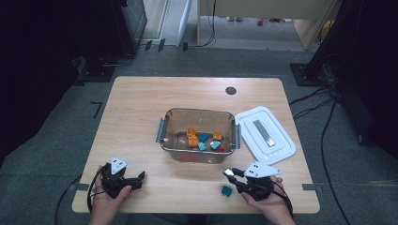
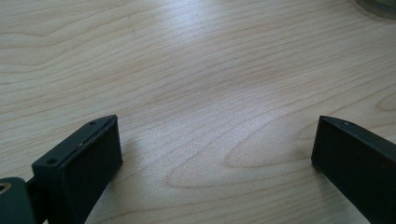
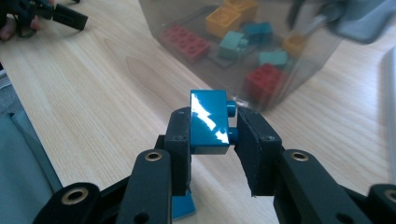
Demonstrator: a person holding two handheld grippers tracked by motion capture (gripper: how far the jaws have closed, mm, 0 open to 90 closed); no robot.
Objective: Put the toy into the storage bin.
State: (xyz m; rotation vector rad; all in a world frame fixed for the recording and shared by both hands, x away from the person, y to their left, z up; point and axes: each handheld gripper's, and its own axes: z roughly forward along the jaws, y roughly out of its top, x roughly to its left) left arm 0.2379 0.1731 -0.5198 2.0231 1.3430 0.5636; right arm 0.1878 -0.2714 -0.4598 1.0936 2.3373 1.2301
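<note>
Now you work on a light wooden surface. On it, toward the right of the middle, stands a clear plastic box with orange, teal and red bricks inside, and its white lid lies flat just beside it, on its right.

Your left tongs rest low at the near left edge, well apart from the box. Their jaws stand wide open, and the left gripper view has bare wood between them, so they hold nothing.

Your right tongs are closed on a blue brick, gripped from both sides, its studs turned toward the right jaw. They hold the brick above the surface, in front of the near wall of the box. Another small blue brick lies on the surface, just beside the right tongs.

I judge the step in hand is carrying this brick to the box. The next move calls for lifting it over the near wall, then opening the jaws above the other bricks. After that, the loose brick waits for you.
</note>
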